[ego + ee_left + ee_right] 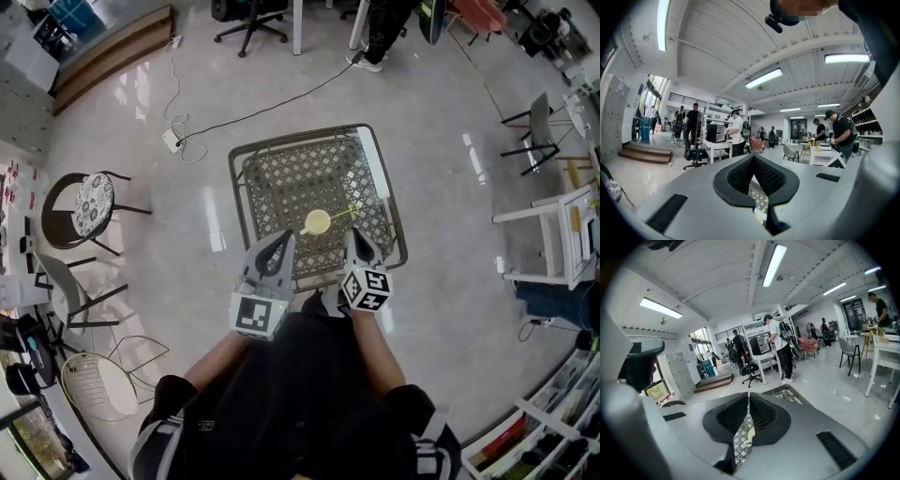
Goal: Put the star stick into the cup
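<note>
The star stick (345,215) lies flat on the worktop (281,159), just right of the cup (317,222). One end points at the cup's rim (whether the two touch is too fine to tell). The cup is pale yellow and stands upright near the middle of the worktop.

The worktop is a square of dark metal lattice with a raised rim and rounded corners. A white strip runs along its right edge. It stands on a pale, glossy floor (422,141) that mirrors the ceiling lights. A black cable (262,108) trails across the floor to a white power strip (172,141).

Around it is an open workroom. There is an office chair (248,19) at the far side, a round-seat chair (92,202) to the left, and a white wire chair (94,382) nearer the person. A white table (567,230) stands to the right. The gripper views show several people standing among benches under long strip lights.

Counted on the worktop: one cup, one stick.

There are two grippers, both held close to the person's body at the worktop's near edge and well short of the cup. The left gripper (284,236) has its tips pressed together with nothing between them. The right gripper (352,234) is the same, tips meeting and empty (only lattice shows through the gap below).
</note>
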